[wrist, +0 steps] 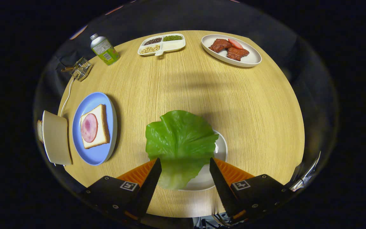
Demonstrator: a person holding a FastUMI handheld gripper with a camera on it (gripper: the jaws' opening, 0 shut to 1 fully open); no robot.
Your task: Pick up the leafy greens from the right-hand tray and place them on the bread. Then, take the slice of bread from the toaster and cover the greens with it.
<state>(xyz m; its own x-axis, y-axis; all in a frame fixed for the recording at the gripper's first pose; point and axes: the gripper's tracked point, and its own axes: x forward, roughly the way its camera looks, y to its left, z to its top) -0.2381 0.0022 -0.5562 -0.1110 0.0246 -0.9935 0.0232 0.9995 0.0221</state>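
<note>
A large green lettuce leaf (180, 140) lies on a white tray (220, 149), spilling over its left rim onto the wooden table (176, 82). My gripper (185, 163) stands open above the leaf's near part, one finger at each side, neither pressing on it. To the left, a blue plate (98, 154) carries a slice of bread (102, 127) topped with a round of ham (89, 128). Beyond that plate stands a beige toaster (56, 138) with a slice of bread (39, 130) showing at its far side.
At the table's far side are a white oval plate (248, 60) with pieces of meat, a divided white dish (175, 46) of beans and grains, and a green bottle (104, 49). A small clear holder (82, 68) with a white cord sits near the bottle.
</note>
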